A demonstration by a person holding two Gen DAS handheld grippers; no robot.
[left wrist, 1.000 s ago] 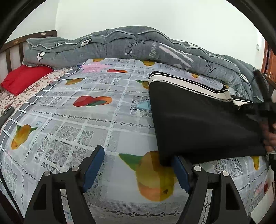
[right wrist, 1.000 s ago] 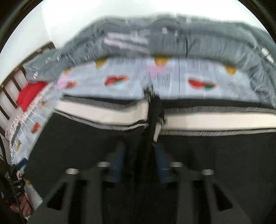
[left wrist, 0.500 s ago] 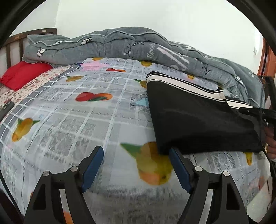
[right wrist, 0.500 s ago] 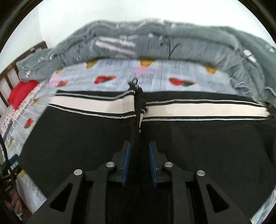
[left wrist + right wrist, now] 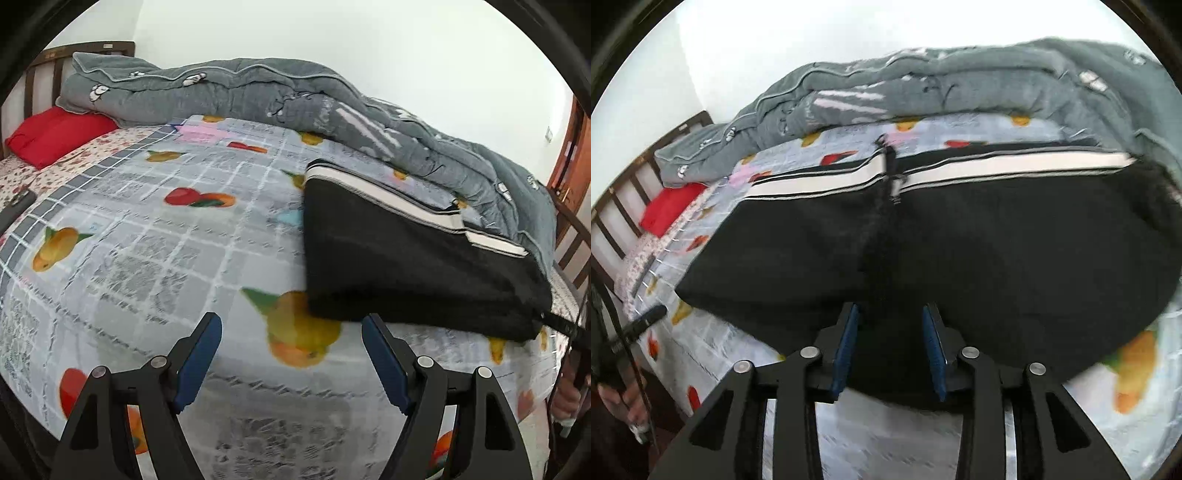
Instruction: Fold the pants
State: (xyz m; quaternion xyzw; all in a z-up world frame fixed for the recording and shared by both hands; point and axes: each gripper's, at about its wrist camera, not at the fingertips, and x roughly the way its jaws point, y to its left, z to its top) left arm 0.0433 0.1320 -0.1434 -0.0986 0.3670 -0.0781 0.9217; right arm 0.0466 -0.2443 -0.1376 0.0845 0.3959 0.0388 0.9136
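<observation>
On the fruit-print sheet [image 5: 155, 266], flat rectangular matte-black pants [image 5: 406, 266].

My left gripper [image 5: 291, 354] points downward, blue pads spread wide with nothing between them. My right gripper [image 5: 890, 347], also angled down, has just been opening; its pads stand apart, off the dark cloth that lies between them.

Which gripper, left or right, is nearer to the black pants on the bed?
Right. The right gripper is over the near edge of the black pants, its jaws just opened with fabric between them. The left gripper stands open beside the pants' corner, over the fruit-print sheet.
</observation>
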